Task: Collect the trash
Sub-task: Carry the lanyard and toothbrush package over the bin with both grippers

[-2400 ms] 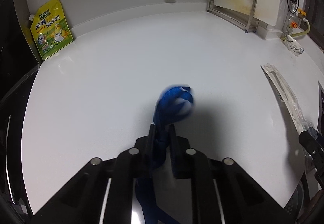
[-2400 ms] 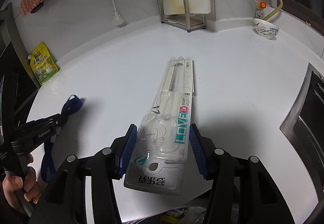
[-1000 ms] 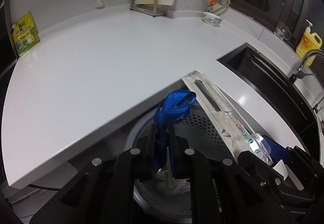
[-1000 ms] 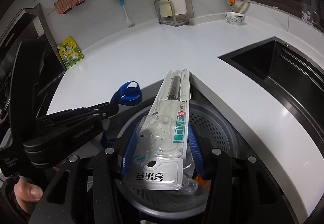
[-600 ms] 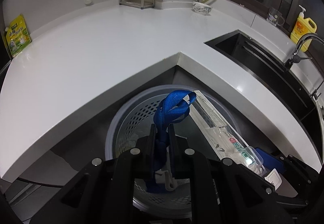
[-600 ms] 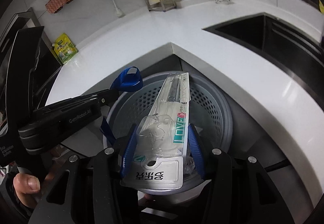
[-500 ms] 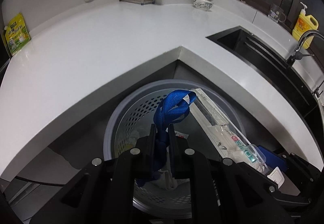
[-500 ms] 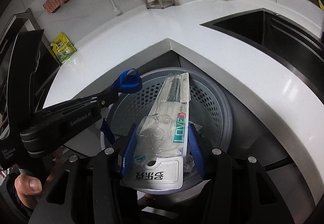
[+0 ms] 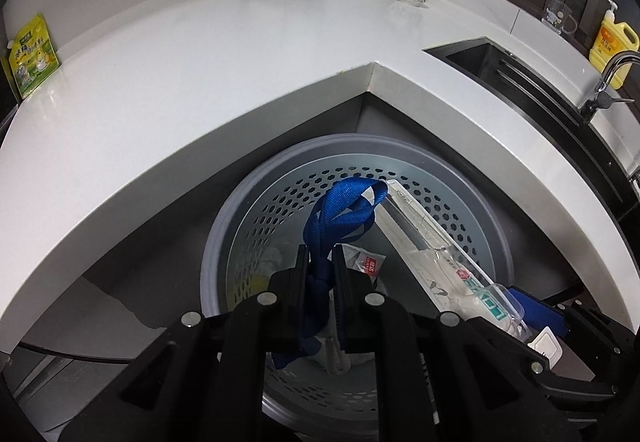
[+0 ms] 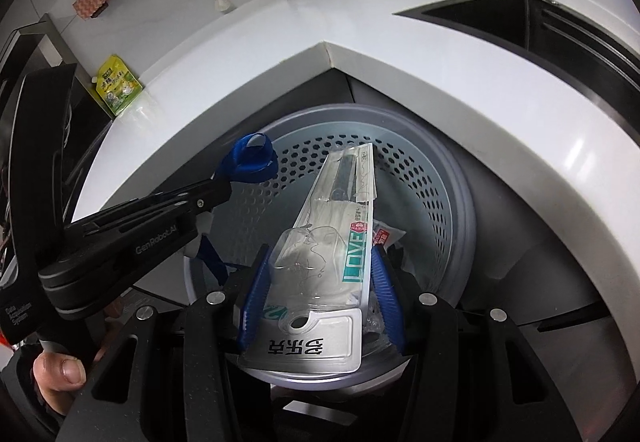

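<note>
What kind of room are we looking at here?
Most likely a home kitchen: a white corner countertop with a dark sink and faucet, a yellow soap bottle, and a perforated trash bin below.

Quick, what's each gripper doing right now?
Left gripper: shut on blue strap.
Right gripper: shut on clear plastic package.
</note>
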### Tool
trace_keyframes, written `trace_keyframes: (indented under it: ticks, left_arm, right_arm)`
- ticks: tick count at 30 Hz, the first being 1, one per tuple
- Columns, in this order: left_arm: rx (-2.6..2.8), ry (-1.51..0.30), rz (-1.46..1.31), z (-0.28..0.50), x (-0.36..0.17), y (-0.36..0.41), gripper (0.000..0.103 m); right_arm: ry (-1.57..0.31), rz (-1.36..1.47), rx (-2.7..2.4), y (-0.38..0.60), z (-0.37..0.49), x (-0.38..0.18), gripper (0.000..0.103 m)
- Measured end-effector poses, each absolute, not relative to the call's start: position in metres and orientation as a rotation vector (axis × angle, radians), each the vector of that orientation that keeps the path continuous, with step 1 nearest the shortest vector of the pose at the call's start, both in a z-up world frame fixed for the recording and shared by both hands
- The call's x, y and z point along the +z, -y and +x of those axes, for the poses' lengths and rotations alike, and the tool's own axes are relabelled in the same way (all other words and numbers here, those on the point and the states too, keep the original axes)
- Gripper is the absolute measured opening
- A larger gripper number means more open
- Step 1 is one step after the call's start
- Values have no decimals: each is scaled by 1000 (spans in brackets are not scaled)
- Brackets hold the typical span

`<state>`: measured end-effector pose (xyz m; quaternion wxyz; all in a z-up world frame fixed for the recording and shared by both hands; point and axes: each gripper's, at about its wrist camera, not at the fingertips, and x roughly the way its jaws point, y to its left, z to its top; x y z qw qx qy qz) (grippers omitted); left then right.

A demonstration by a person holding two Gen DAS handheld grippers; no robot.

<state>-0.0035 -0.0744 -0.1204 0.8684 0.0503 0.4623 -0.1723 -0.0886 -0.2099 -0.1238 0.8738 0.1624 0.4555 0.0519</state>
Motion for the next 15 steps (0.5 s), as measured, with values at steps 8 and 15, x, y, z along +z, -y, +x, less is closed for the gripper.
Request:
trace_keyframes:
  ticks: [8, 15]
  left_arm:
    - [-346, -988, 115, -4, -129, 71, 12]
    - [-345, -997, 105, -3, -132, 68, 12]
  right_arm:
    - [-988, 363, 107, 211, -80, -143, 48]
    - [-991, 376, 112, 213, -73, -146, 48]
